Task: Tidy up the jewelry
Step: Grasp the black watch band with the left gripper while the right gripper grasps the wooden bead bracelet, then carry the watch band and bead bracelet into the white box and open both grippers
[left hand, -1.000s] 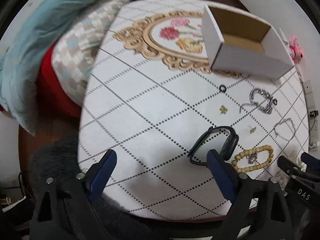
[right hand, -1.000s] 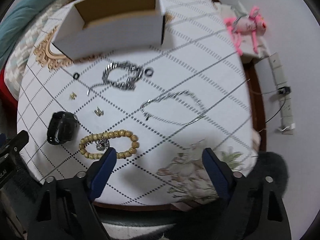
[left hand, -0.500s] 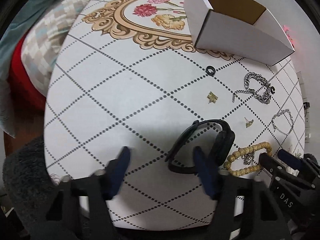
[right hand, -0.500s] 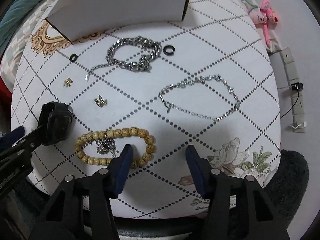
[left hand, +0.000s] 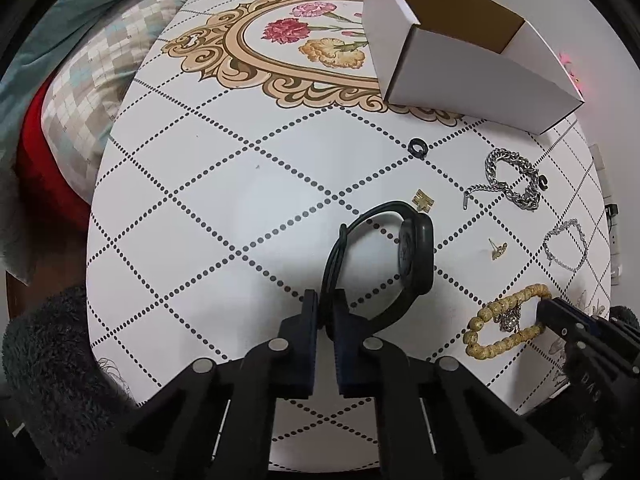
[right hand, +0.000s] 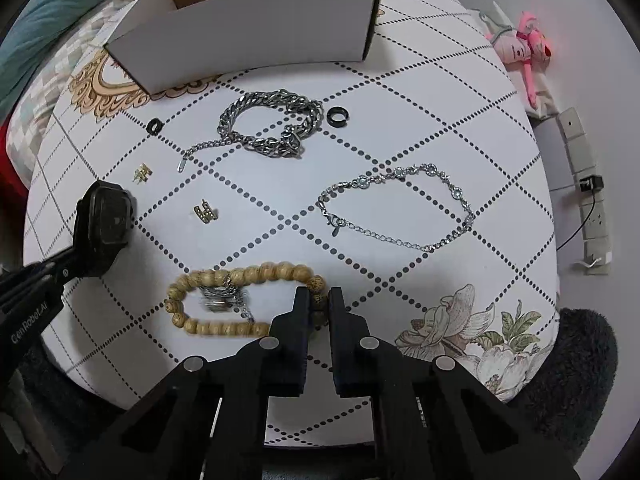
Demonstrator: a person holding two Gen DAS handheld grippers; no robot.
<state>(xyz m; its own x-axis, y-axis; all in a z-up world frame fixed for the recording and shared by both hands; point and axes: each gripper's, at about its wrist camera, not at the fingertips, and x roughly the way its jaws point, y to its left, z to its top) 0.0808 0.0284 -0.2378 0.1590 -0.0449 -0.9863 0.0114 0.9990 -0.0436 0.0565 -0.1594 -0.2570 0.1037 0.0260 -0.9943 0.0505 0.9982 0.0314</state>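
My left gripper (left hand: 327,305) is shut on the strap of a black watch (left hand: 416,256), which rests on the white table (left hand: 208,216); the watch also shows in the right wrist view (right hand: 105,224). My right gripper (right hand: 319,300) is shut on the right end of a wooden bead bracelet (right hand: 240,274), which lies flat around a small silver piece (right hand: 220,300). The bead bracelet also shows in the left wrist view (left hand: 504,328). An open white cardboard box (right hand: 256,32) stands at the far side of the table.
Loose on the table lie a chunky silver chain bracelet (right hand: 272,124), a thin silver chain bracelet (right hand: 400,208), two black rings (right hand: 337,115) (right hand: 155,125) and two gold earrings (right hand: 205,211) (right hand: 143,171). Pillows (left hand: 80,80) lie left; a pink toy (right hand: 524,46) lies right.
Both grippers moved forward and down and closed. The left shut on the watch strap, the right shut on the bead bracelet.
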